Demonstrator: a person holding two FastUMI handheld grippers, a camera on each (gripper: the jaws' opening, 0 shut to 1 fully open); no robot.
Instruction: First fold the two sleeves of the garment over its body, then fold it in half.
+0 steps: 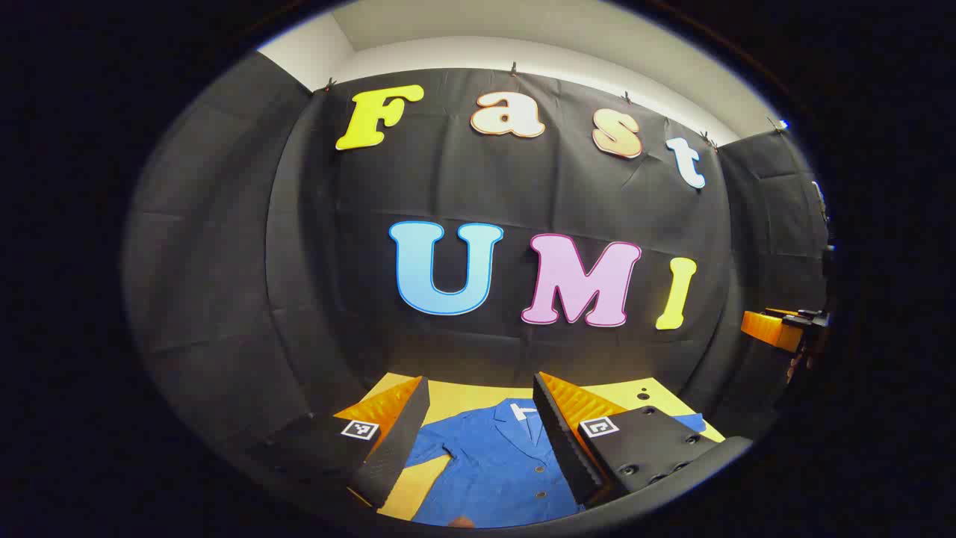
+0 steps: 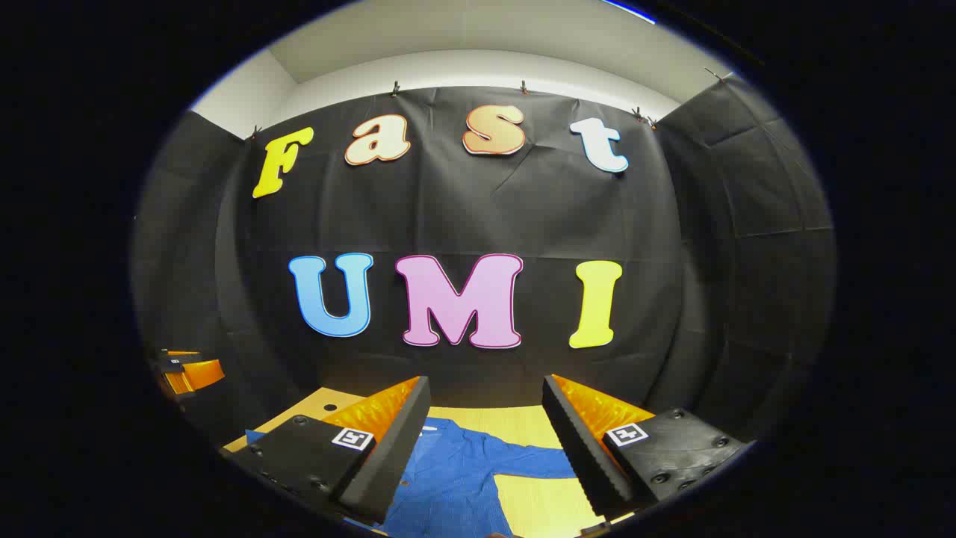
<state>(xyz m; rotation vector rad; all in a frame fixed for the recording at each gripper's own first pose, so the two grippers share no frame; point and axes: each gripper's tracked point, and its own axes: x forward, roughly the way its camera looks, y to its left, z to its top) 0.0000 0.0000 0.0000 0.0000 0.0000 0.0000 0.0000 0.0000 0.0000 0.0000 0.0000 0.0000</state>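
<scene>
Blue button-front shirt (image 1: 493, 463) flat on yellow bench (image 1: 463, 396), sleeves spread, left claw (image 1: 482, 441) and right claw (image 2: 485, 448) above shirt, both released, empty.

One blue button-up shirt (image 1: 493, 463) lies on one yellow wooden table (image 1: 463, 396). The shirt shows two sleeves, a left sleeve (image 1: 429, 452) and a right sleeve (image 2: 534, 459), one collar (image 1: 523, 411), and two buttons (image 1: 539, 469) that can be counted. Two grippers are present: the left gripper (image 1: 482, 441) and the right gripper (image 2: 485, 448).
</scene>
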